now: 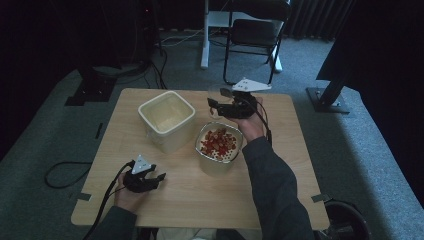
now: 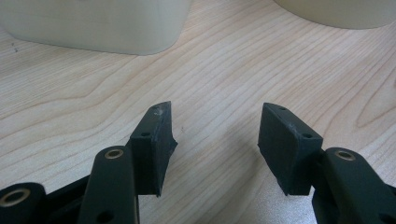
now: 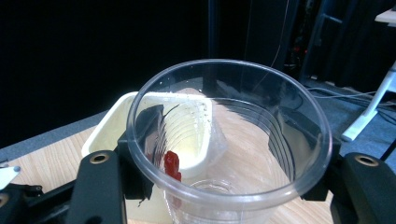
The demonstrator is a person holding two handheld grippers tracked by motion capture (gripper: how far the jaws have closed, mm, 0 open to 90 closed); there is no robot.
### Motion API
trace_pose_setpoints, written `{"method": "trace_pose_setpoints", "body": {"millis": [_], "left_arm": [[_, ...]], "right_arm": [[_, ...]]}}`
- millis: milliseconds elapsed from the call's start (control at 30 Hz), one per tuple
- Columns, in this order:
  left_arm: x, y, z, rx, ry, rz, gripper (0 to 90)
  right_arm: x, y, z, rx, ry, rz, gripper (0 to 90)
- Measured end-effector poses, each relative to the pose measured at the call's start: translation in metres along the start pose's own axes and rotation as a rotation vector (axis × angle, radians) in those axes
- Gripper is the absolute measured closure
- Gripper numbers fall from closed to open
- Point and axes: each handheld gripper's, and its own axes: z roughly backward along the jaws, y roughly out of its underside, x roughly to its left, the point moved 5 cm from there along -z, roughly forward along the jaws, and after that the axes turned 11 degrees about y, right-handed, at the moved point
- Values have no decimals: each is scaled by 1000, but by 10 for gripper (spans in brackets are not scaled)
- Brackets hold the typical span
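Observation:
My right gripper (image 3: 229, 179) is shut on a clear plastic cup (image 3: 261, 135), held upright above the table's far side; one red piece (image 3: 172, 165) clings to the cup's inner wall. In the high view this gripper (image 1: 218, 104) hovers just beyond a round white bowl (image 1: 204, 152) holding several red and pale pieces (image 1: 218, 141). A square cream container (image 1: 167, 120) stands left of the bowl and looks empty. My left gripper (image 1: 156, 174) rests low near the table's front left, open, with bare wood between its fingers (image 2: 152, 144).
The wooden table (image 1: 200, 195) has free room at its front and right. A black chair (image 1: 255, 35) and a white desk leg (image 1: 204, 35) stand beyond the far edge. Cables lie on the grey carpet at left (image 1: 65, 172).

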Motion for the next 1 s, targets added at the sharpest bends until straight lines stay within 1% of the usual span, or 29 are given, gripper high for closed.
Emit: {"method": "trace_pose_setpoints", "body": {"millis": [167, 267, 600, 733, 933, 1000], "left_arm": [[0, 0, 0, 0, 1, -1, 456], [0, 0, 0, 0, 1, -5, 456], [0, 0, 0, 2, 3, -8, 456], [-1, 0, 0, 2, 3, -9, 456], [-1, 0, 1, 1, 4, -8, 456], [-1, 0, 1, 1, 4, -9, 456]], "right_arm": [[4, 0, -7, 8, -10, -2, 360], [6, 0, -12, 17, -10, 8, 360], [13, -3, -26, 27, -24, -5, 361], [18, -6, -31, 29, -32, 0, 361], [29, -12, -38, 39, -44, 22, 361], [32, -14, -40, 37, -54, 17, 361]]}}
